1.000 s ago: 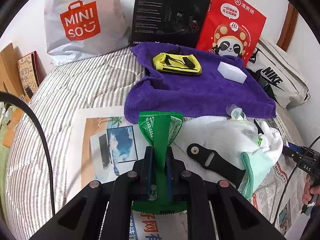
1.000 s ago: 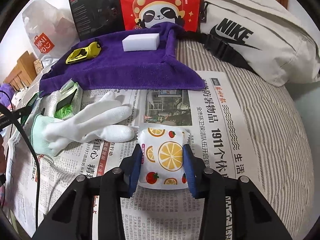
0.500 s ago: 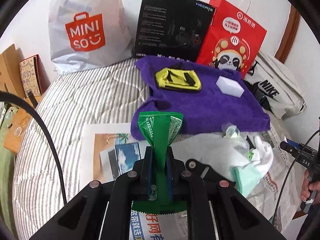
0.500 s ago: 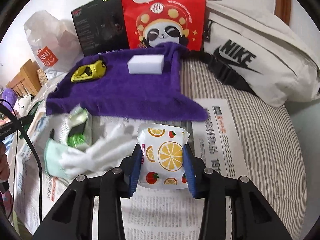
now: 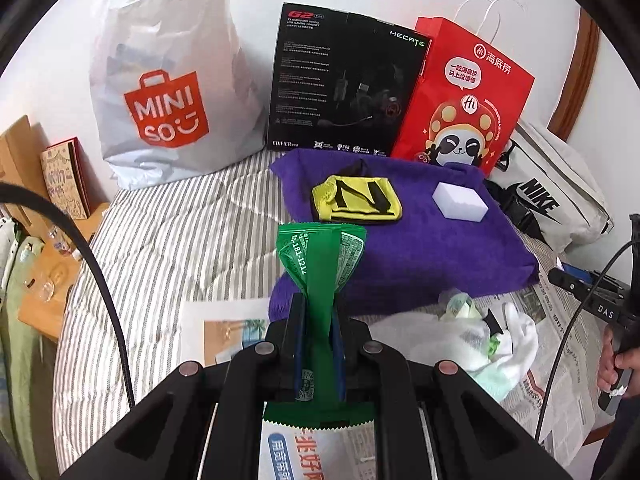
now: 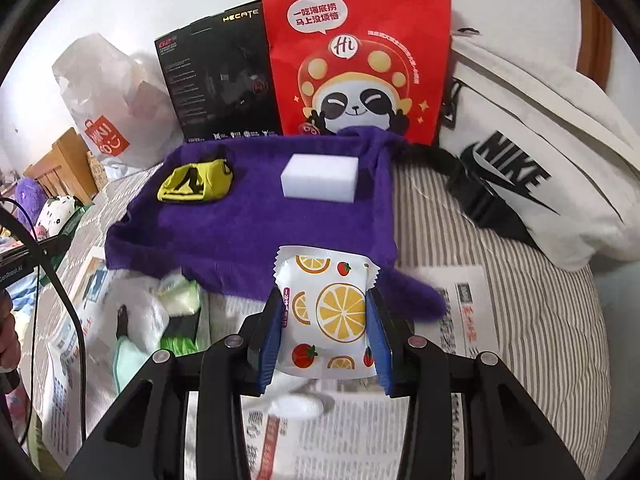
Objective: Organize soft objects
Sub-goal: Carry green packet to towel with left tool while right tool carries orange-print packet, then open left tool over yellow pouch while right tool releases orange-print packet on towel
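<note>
My left gripper (image 5: 319, 312) is shut on a green foil packet (image 5: 320, 260), squeezed flat between its pads and held in the air. My right gripper (image 6: 324, 312) is shut on a white packet printed with orange slices (image 6: 330, 308), also lifted. Ahead of both lies a purple towel (image 5: 420, 248) (image 6: 256, 216) on the striped bed. On the towel rest a yellow and black pouch (image 5: 356, 200) (image 6: 194, 184) and a white sponge block (image 5: 460, 202) (image 6: 320, 176). White and mint gloves (image 5: 492, 344) (image 6: 140, 332) lie heaped on newspaper below the towel.
Against the wall stand a white Miniso bag (image 5: 164, 92), a black headset box (image 5: 340, 88) and a red panda paper bag (image 5: 460, 100) (image 6: 356, 52). A white Nike bag (image 6: 532, 172) lies at the right. Newspaper sheets (image 6: 360, 432) cover the near bed. A hand (image 5: 616, 364) grips the other handle.
Both grippers have risen and drawn back from the bed with their packets still held. The towel and gloves now sit lower and farther off in both views.
</note>
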